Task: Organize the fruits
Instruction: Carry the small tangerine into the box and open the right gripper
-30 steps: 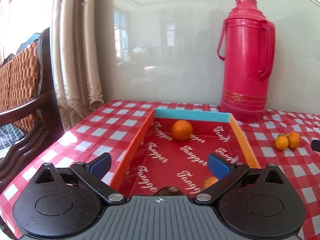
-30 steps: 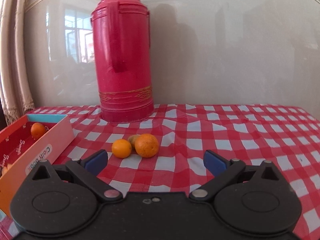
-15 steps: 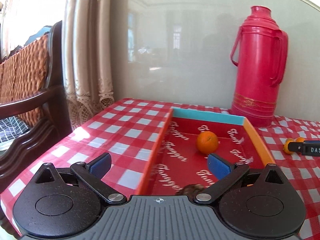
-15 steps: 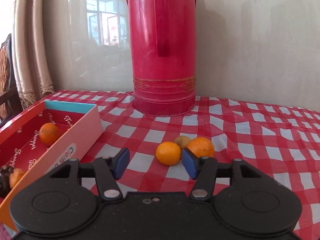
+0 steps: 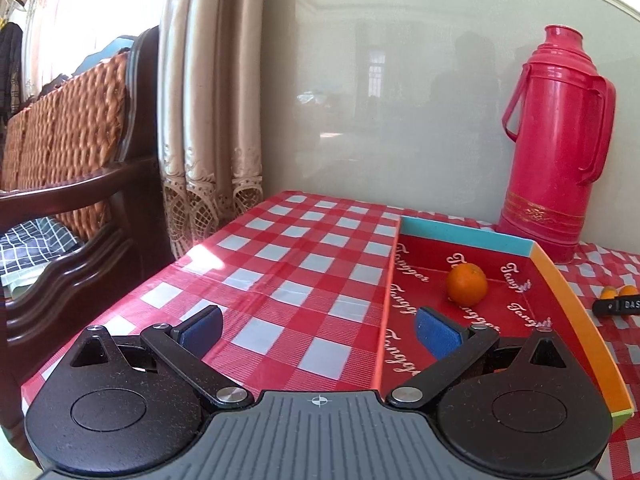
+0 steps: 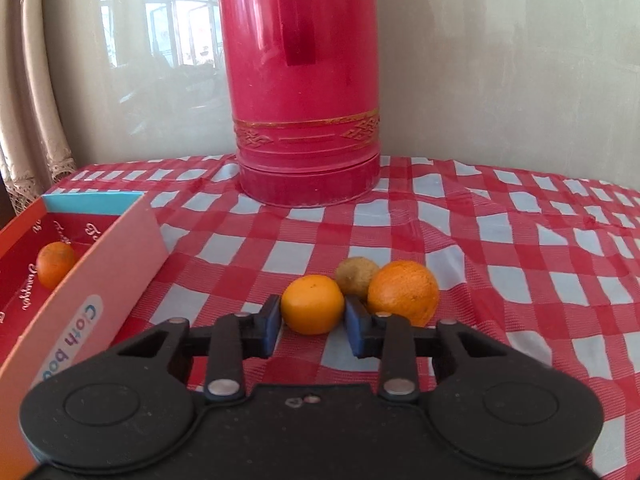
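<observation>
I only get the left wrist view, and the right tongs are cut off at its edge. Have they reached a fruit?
Observer: Yes. The right tongs are closing with the small orange between them, and the pads look to touch both its sides.
Operator: How many fruits are out there? I see only two orange tips.
Observer: Three. Behind the small orange sits a brownish-yellow fruit, next to a larger orange.
Operator: Is the small one lifted?
Observer: No, it appears to rest on the checked tablecloth.
</observation>
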